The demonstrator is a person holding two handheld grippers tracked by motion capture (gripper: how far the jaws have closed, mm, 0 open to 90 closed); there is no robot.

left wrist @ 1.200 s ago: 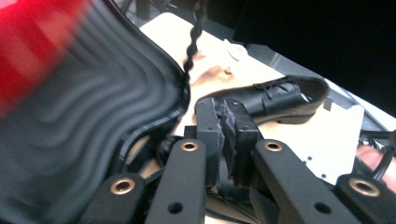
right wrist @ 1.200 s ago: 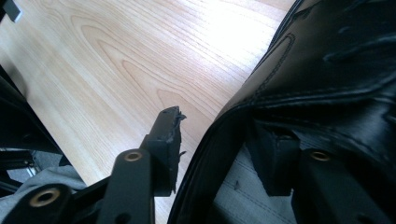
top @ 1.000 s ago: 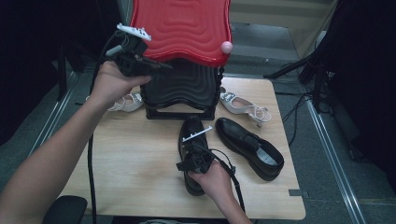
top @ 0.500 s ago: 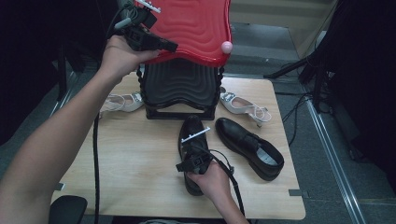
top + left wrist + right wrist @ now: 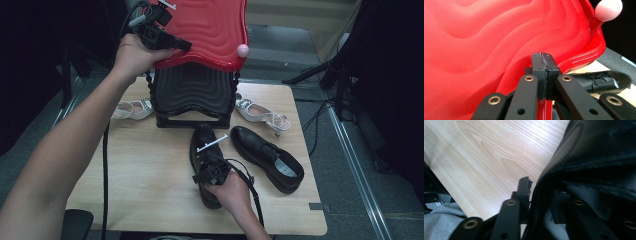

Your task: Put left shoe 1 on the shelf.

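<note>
My left gripper point(image 5: 182, 45) is clenched on the raised red lid's point(image 5: 210, 30) edge. My right gripper point(image 5: 540, 192), jaws just closing, straddles the shoe's point(image 5: 206, 160) collar on the table point(image 5: 140, 170). If that thin pinch slips, the lid drops onto the bin point(image 5: 192, 92).

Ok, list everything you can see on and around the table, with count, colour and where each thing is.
Lid: one, red, wavy, raised above the box at the table's far edge, with a pink knob.
Box: one, black, ribbed, far middle of the table.
Black shoes: two; near shoe at centre, other shoe to its right.
White sandals: two; one left of the box, one right of it.
Left hand-held gripper: black, shut on the lid's edge.
Right hand-held gripper: black, jaws just been closing, astride the near shoe's collar.
</note>
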